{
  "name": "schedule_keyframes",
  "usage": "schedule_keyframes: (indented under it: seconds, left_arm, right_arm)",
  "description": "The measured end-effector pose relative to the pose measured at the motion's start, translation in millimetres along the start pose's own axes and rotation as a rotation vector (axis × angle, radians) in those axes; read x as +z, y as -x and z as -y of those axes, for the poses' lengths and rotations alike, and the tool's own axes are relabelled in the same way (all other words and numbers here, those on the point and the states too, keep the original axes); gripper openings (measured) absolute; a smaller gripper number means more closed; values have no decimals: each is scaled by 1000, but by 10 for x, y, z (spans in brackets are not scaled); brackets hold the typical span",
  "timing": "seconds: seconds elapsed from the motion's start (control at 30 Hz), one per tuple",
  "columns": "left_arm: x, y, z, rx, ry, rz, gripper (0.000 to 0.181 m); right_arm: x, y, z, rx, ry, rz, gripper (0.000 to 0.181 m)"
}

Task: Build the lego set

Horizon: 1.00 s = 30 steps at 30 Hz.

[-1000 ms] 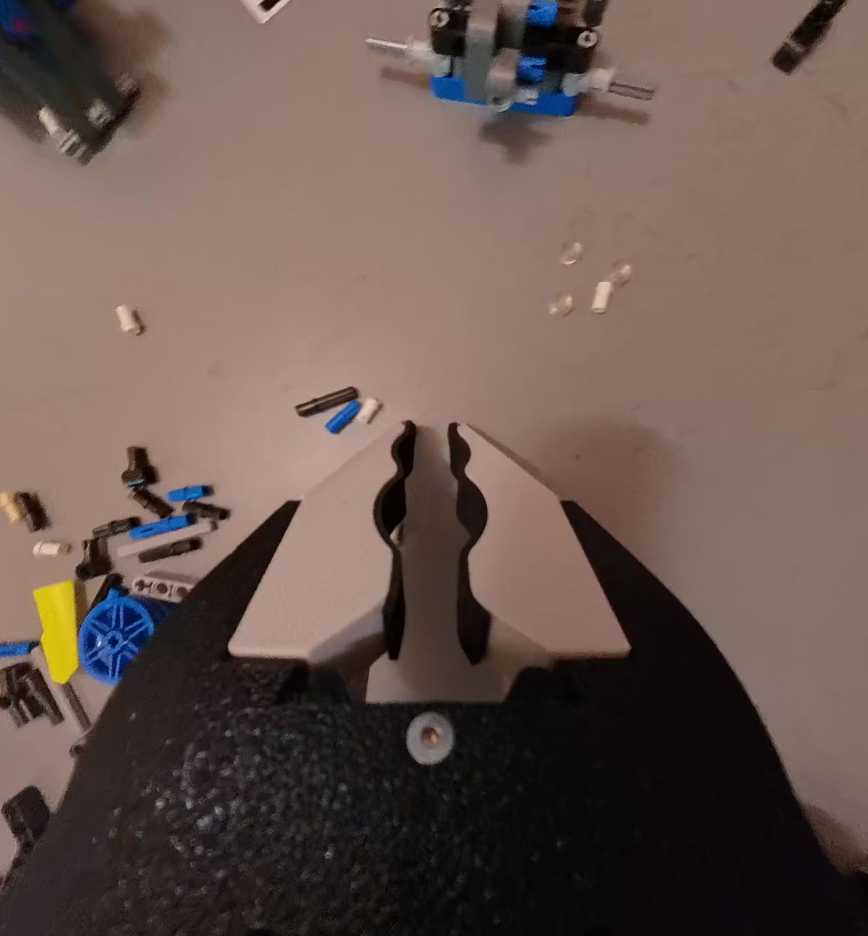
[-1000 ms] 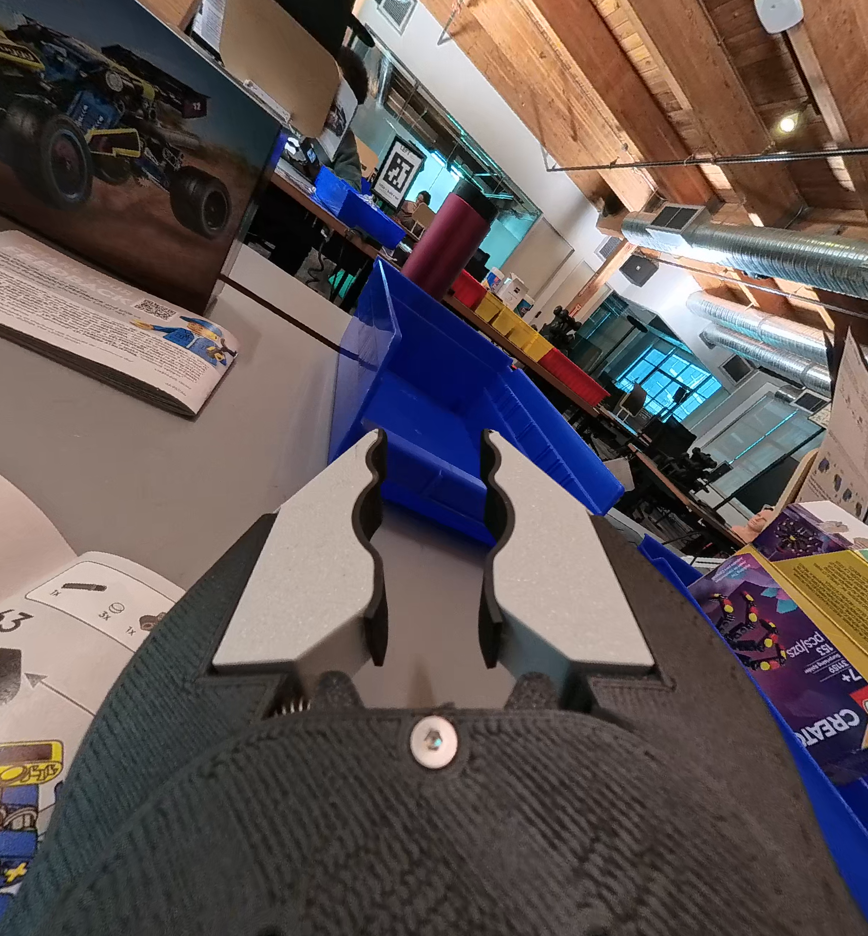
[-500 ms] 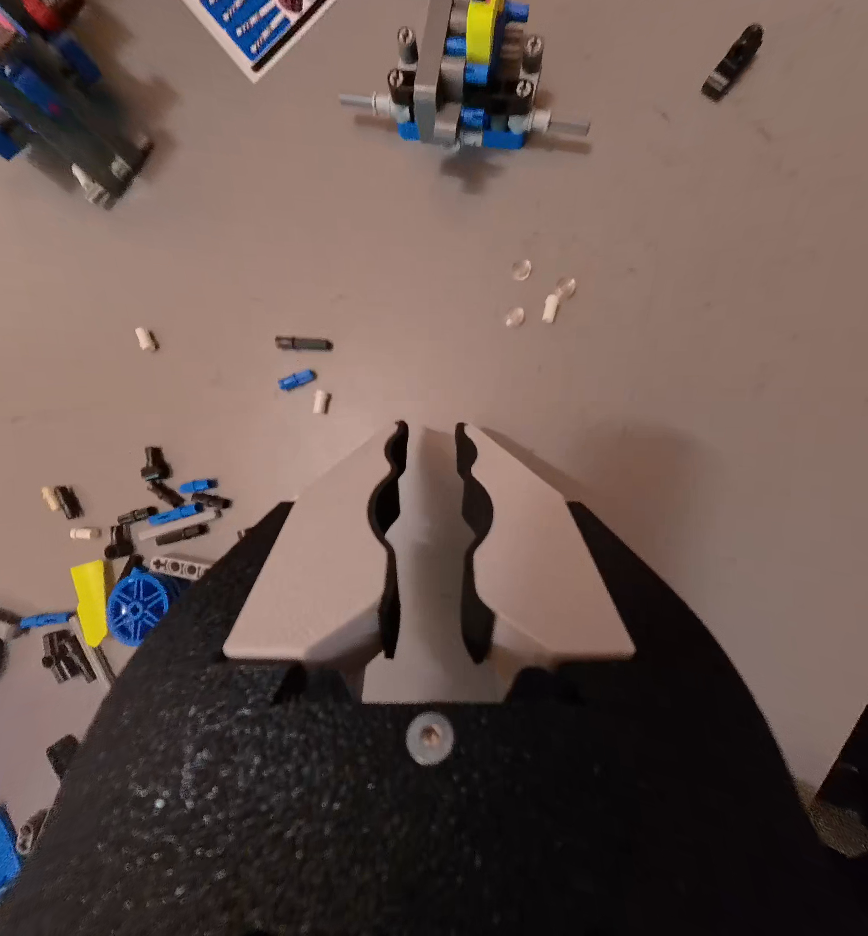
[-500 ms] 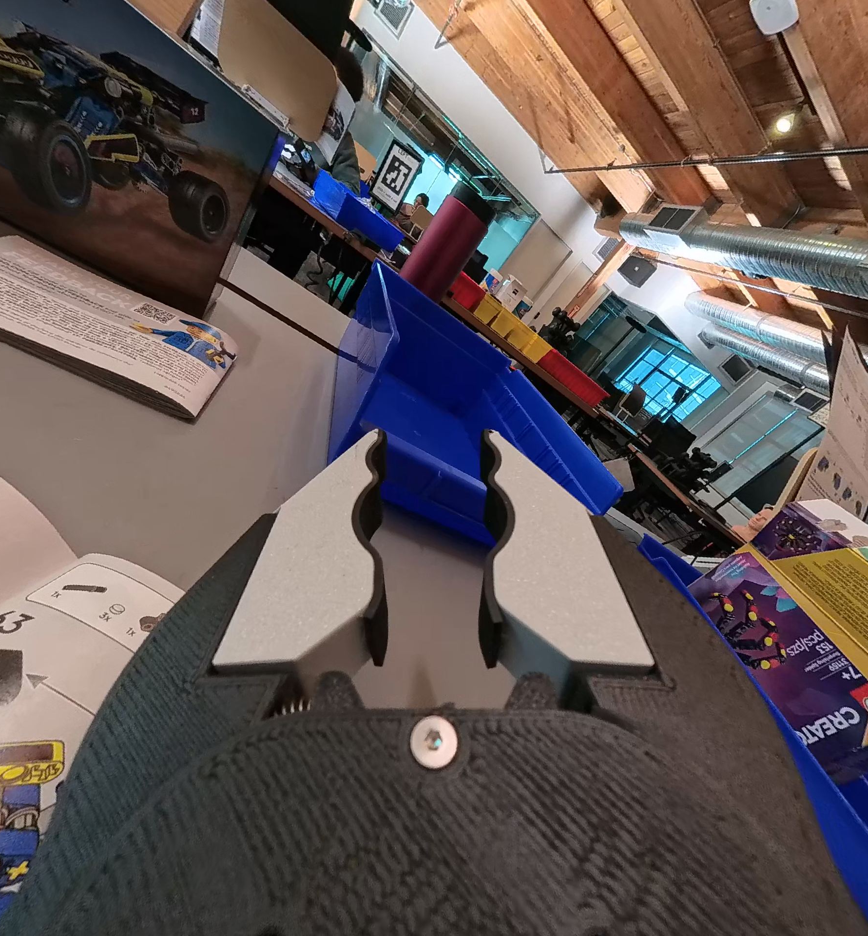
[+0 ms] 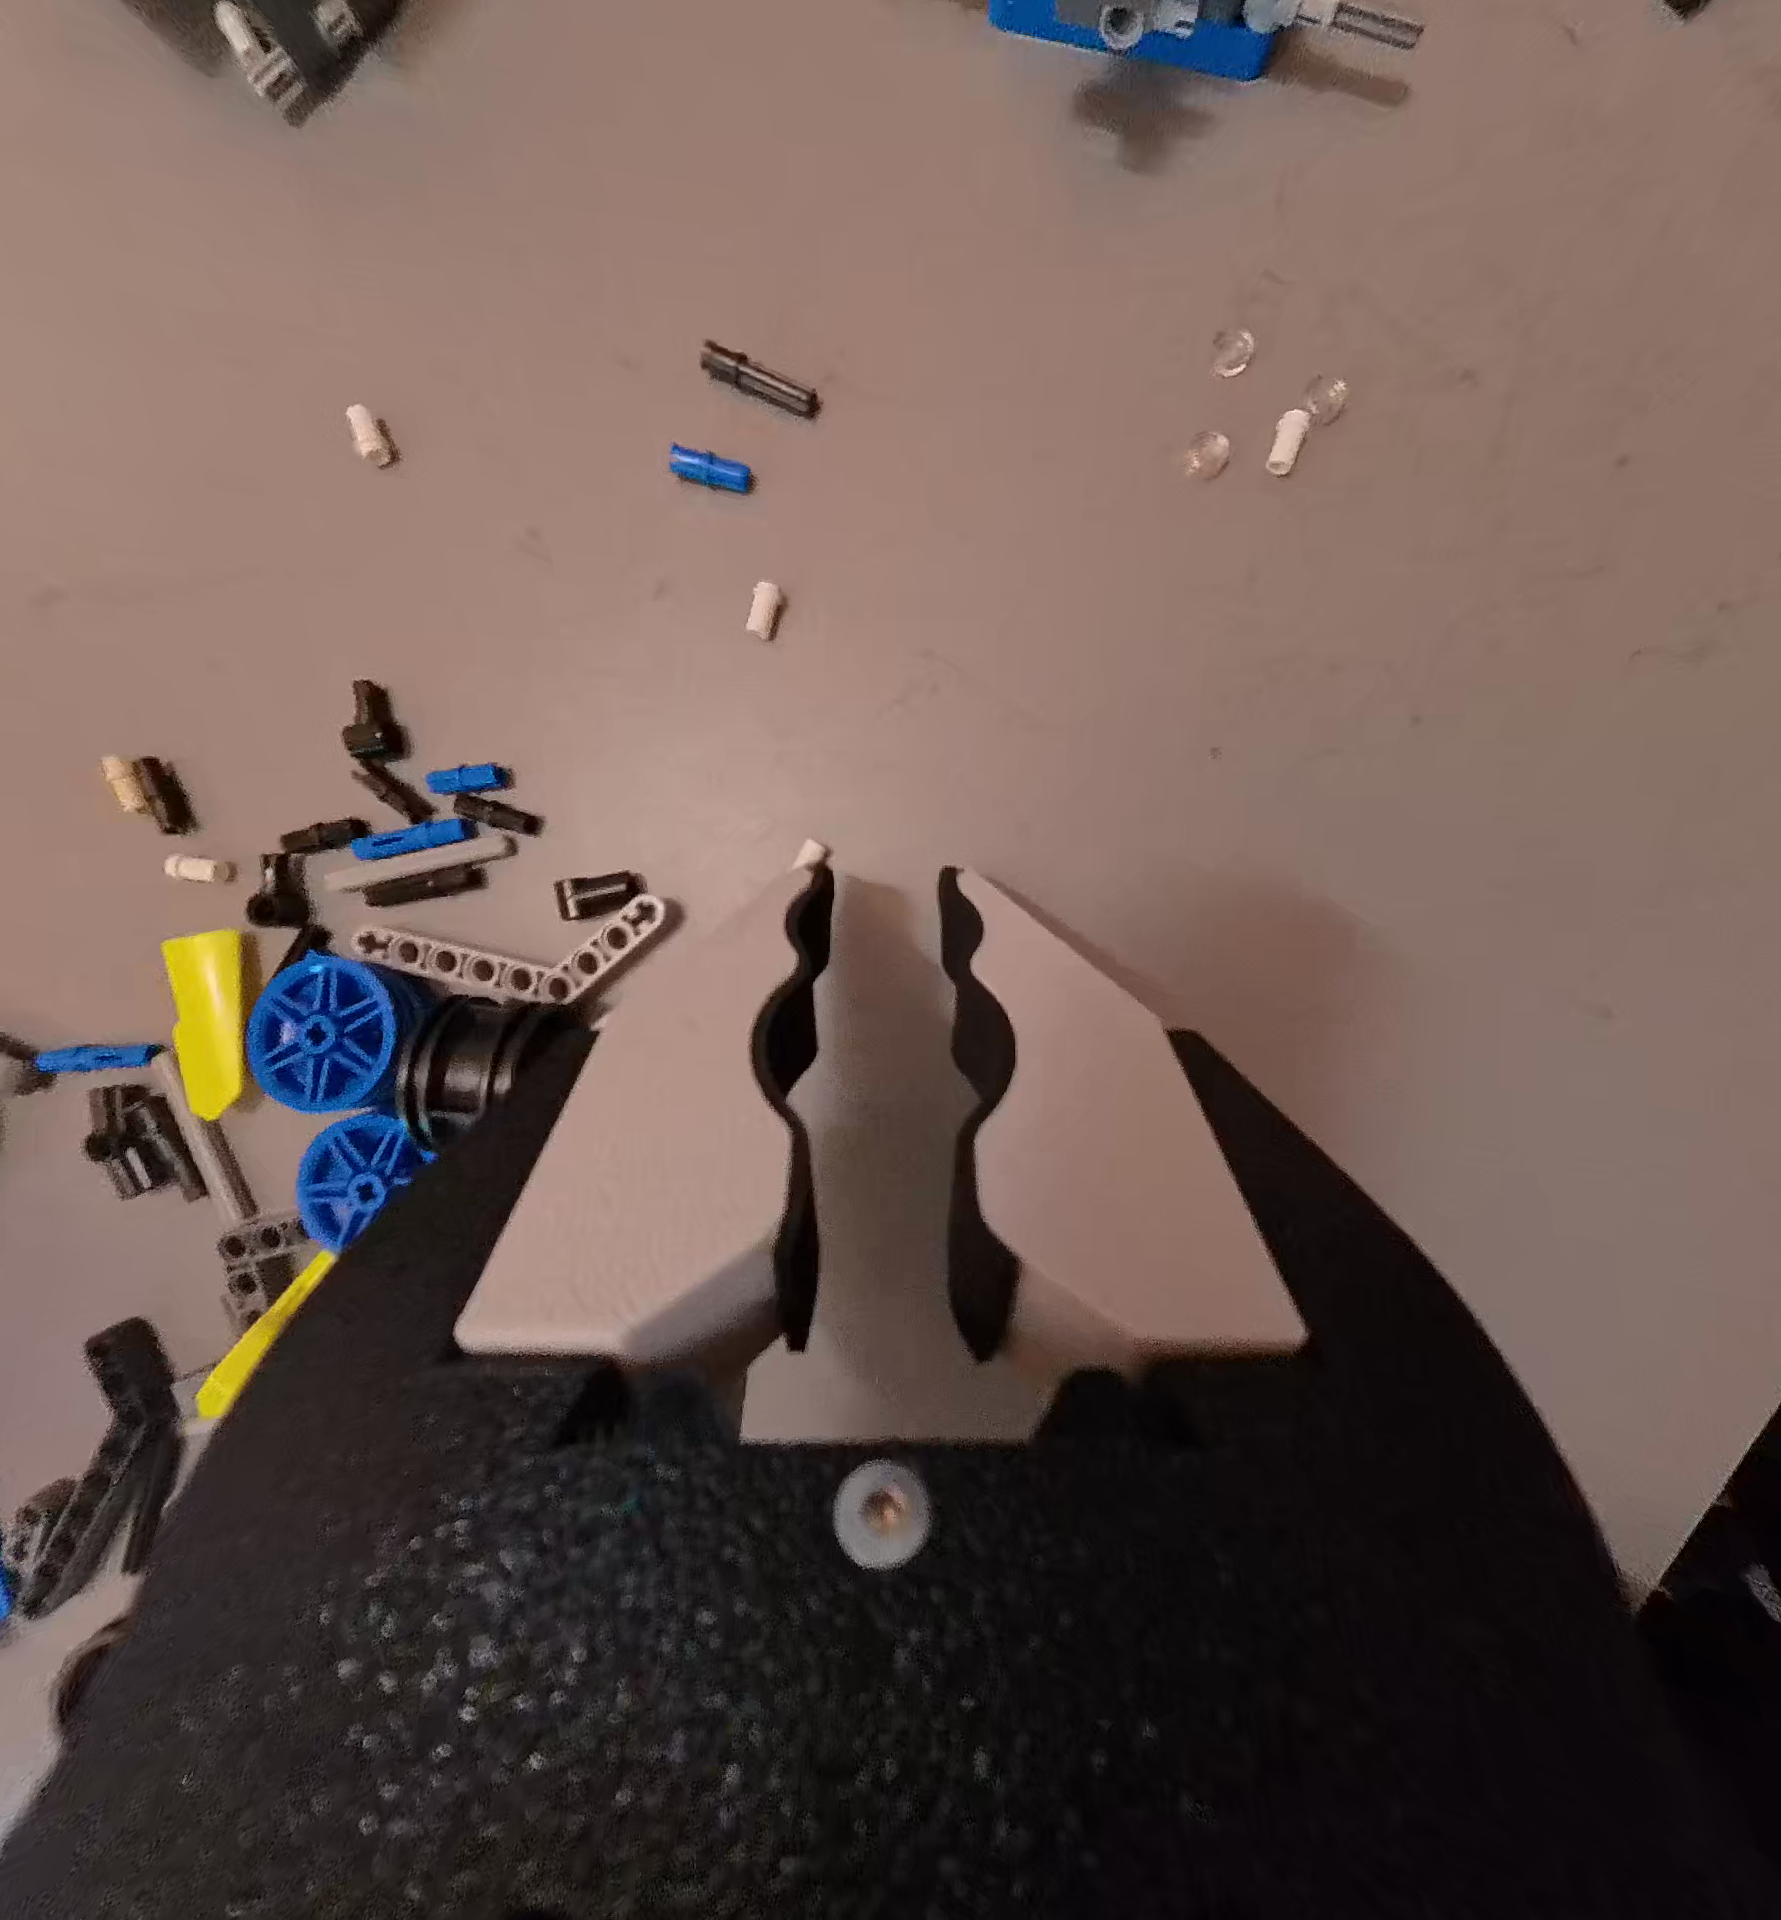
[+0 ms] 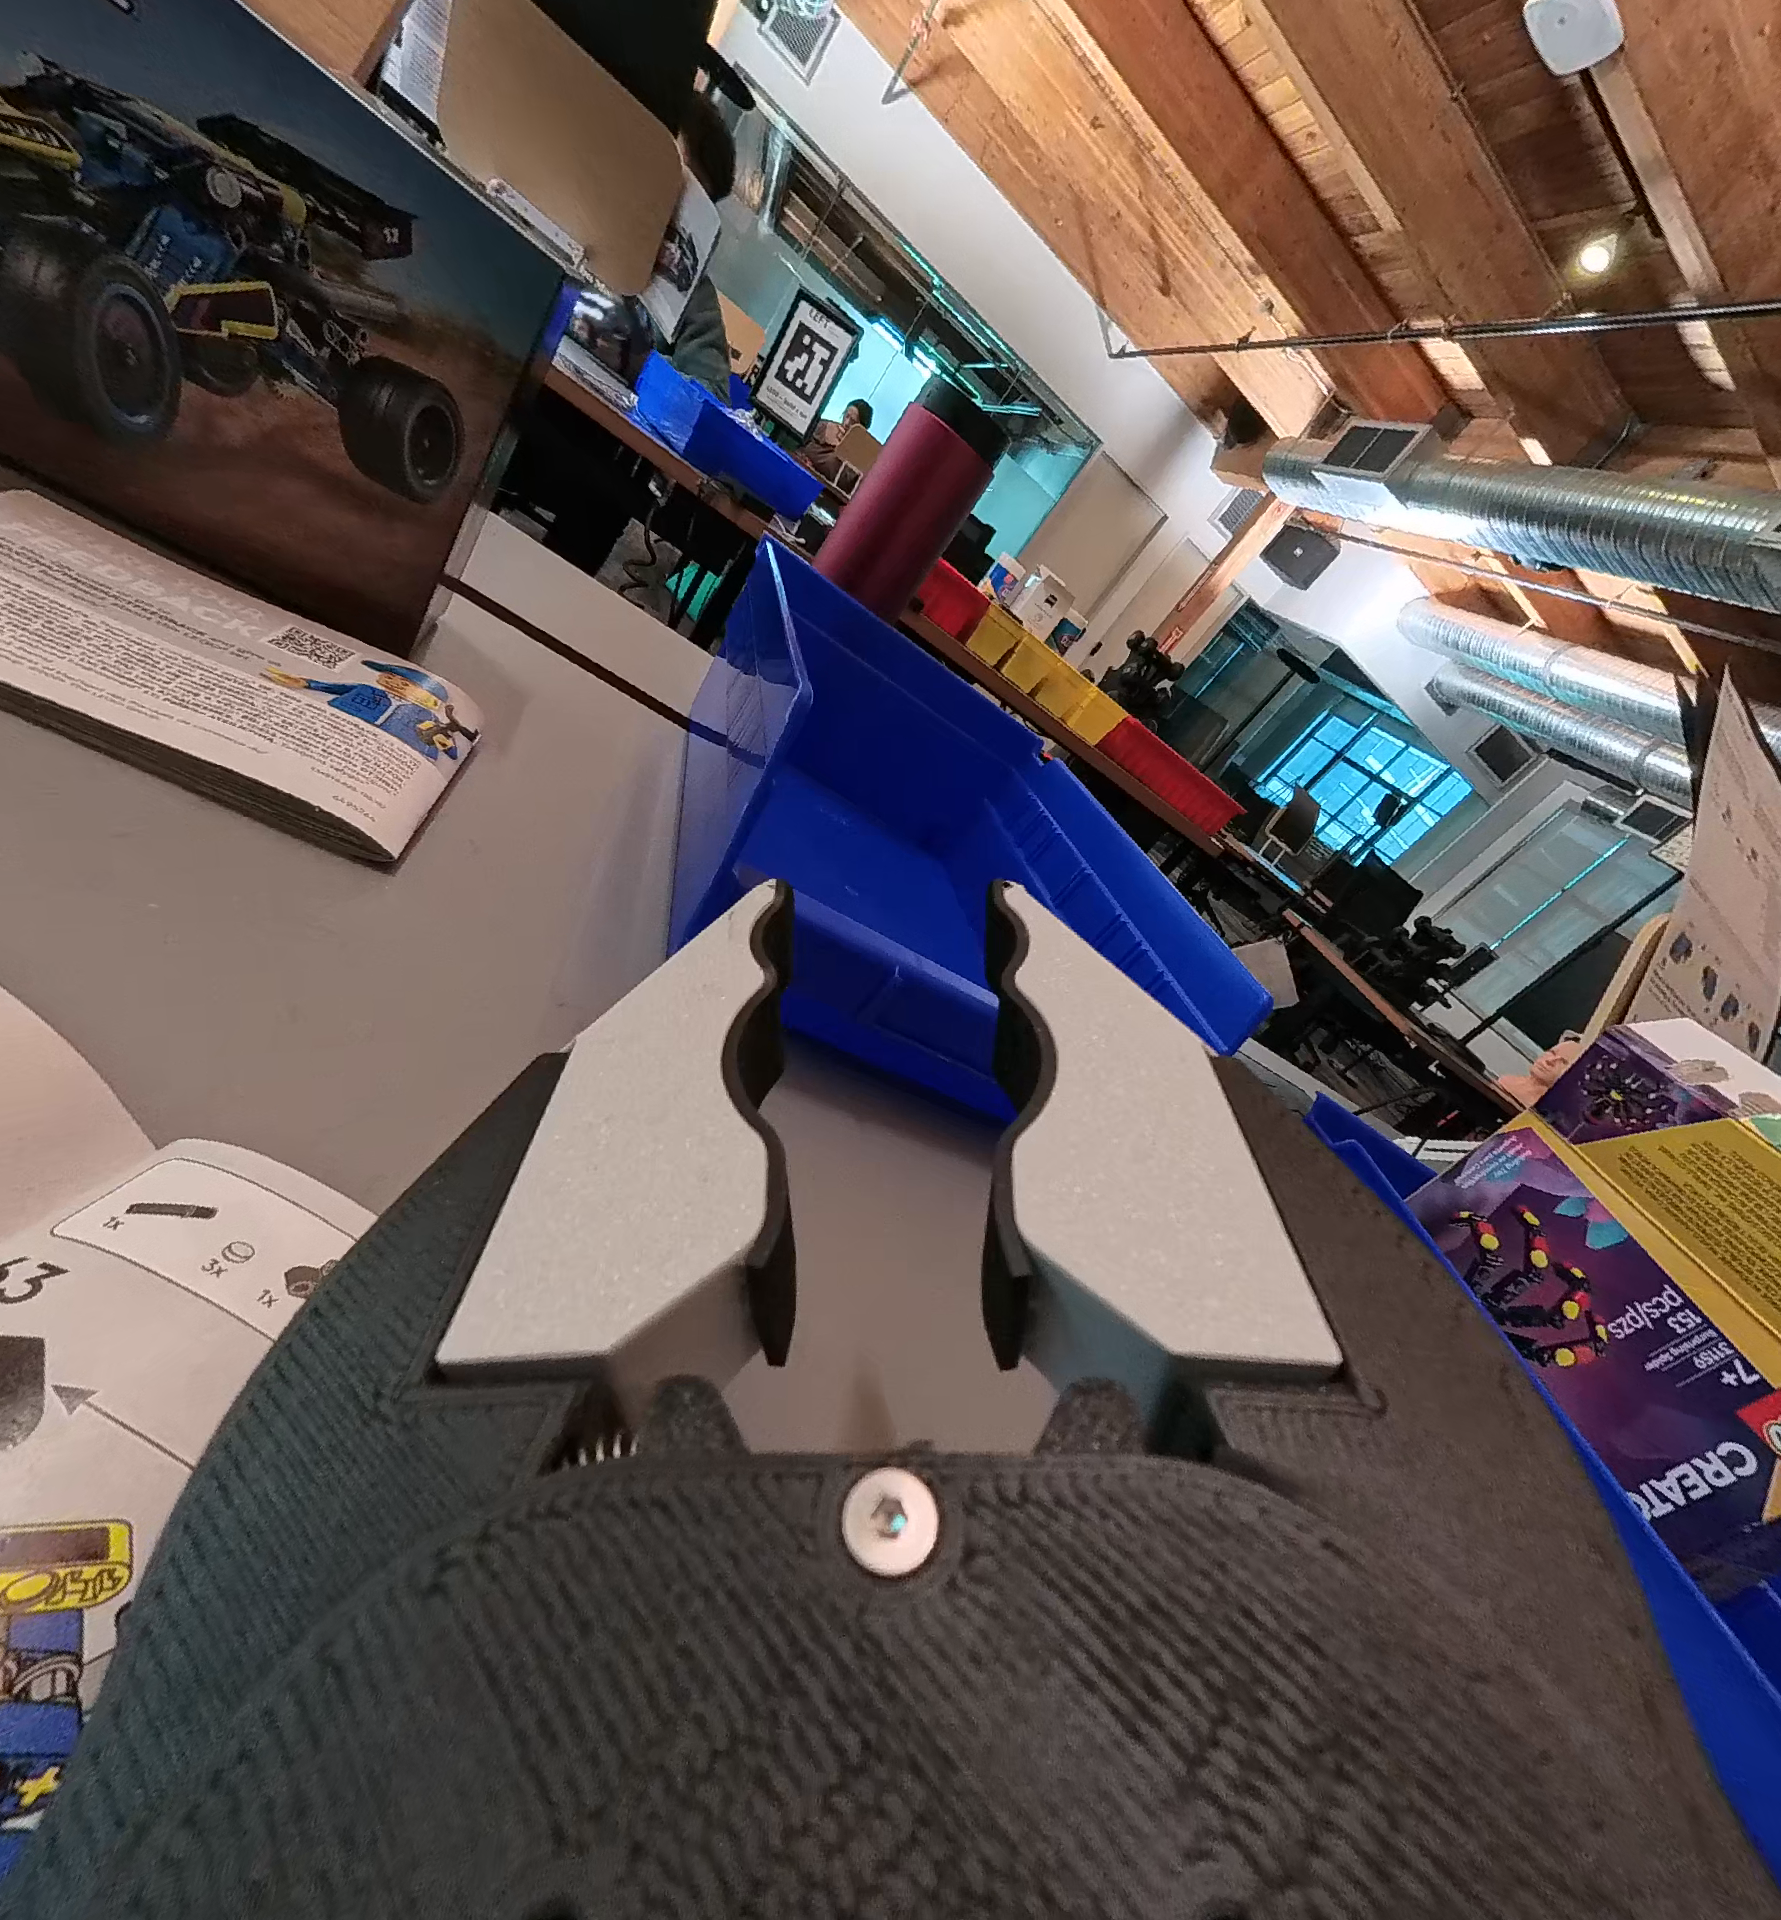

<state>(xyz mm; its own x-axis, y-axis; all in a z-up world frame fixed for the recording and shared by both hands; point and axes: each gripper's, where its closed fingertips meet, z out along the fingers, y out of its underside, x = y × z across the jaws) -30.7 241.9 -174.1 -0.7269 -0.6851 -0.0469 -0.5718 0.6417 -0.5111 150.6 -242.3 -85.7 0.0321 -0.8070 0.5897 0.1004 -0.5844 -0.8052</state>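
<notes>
Below, my left gripper (image 5: 886, 873) hangs over the grey table (image 5: 1385, 675), jaws spread and empty, with loose lego pieces (image 5: 418, 842) and blue wheels (image 5: 320, 1034) scattered to its left. My right gripper (image 6: 891, 894) is spread too, holding nothing, pointing at a blue bin (image 6: 865, 790) beside the instruction booklet (image 6: 65, 1351).

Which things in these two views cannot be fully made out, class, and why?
- Blue assembly: left wrist view, cut by top edge.
- Second blue wheel: partly behind left gripper.
- Open instruction booklet: right wrist view, partly covered by right gripper.
</notes>
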Motion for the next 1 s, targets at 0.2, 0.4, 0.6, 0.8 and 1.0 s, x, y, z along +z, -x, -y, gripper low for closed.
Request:
schedule_keyframes:
  seconds: [0.2, 0.4, 0.6, 0.8, 1.0]
  left_arm:
    - [130, -112, 121, 54, -13, -35, 19]
    - [60, 145, 68, 17, -9, 92, 15]
    - [159, 141, -4, -38, 25, 62, 3]
    - [315, -99, 338, 31, -36, 40, 2]
    - [446, -598, 795, 128, -180, -100, 2]
  right_arm:
    - [3, -1, -2, 2, 1, 1, 35]
    - [6, 1, -3, 3, 1, 3, 35]
    - [11, 7, -4, 0, 3, 6, 35]
    - [11, 9, -4, -2, 3, 6, 35]
    - [10, 11, -2, -5, 3, 6, 35]
